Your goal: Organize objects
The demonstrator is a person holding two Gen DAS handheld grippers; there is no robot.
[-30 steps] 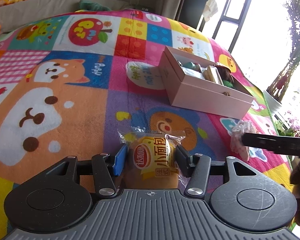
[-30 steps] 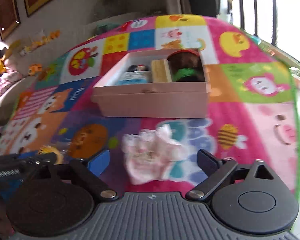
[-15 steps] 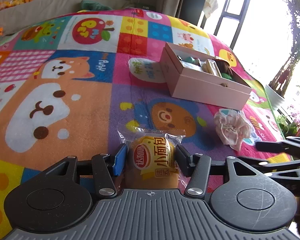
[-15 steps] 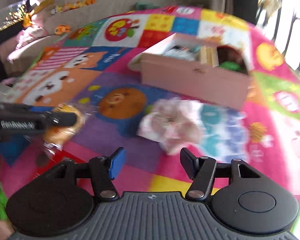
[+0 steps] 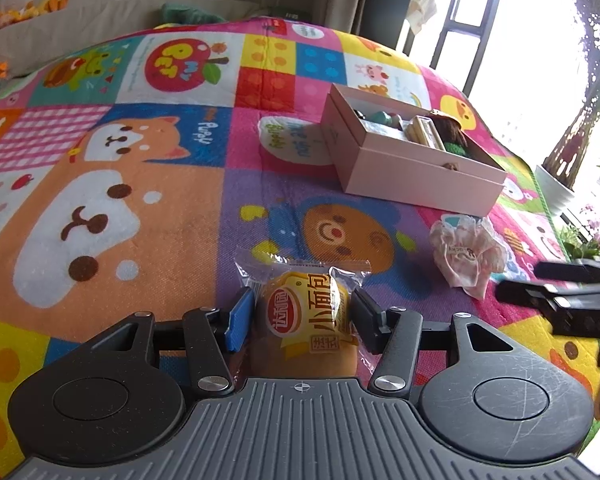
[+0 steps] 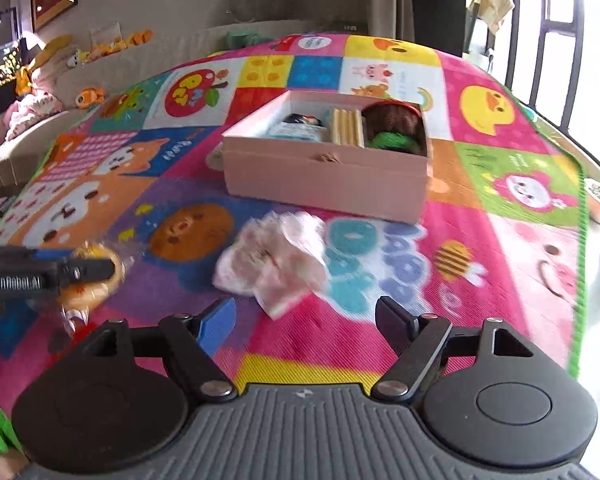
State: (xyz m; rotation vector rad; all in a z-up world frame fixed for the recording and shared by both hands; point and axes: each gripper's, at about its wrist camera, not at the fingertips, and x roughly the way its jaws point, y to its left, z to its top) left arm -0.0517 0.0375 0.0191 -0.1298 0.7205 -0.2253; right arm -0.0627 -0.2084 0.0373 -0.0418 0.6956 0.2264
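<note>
A small bread in a clear and yellow wrapper (image 5: 300, 336) sits between the pads of my left gripper (image 5: 302, 308), which is shut on it just above the play mat. From the right wrist view the same bread (image 6: 88, 296) shows at the far left. A pink-white frilly scrunchie (image 6: 276, 260) lies on the mat just ahead of my right gripper (image 6: 306, 316). Its jaws are opening with nothing between them. Behind the scrunchie (image 5: 466, 252) stands an open pink box (image 6: 324, 184) that holds several items.
The colourful play mat (image 5: 100, 208) stretches wide to the left of the pink box (image 5: 412, 176). The mat's green edge (image 6: 580, 280) runs at the right, with plant pots past it. A sofa with soft toys (image 6: 80, 56) stands at the back.
The right gripper has drawn back from the scrunchie, which sat between its fingers a second ago. Its jaws narrowed, then widened. The left gripper keeps the bread and has hardly moved.
</note>
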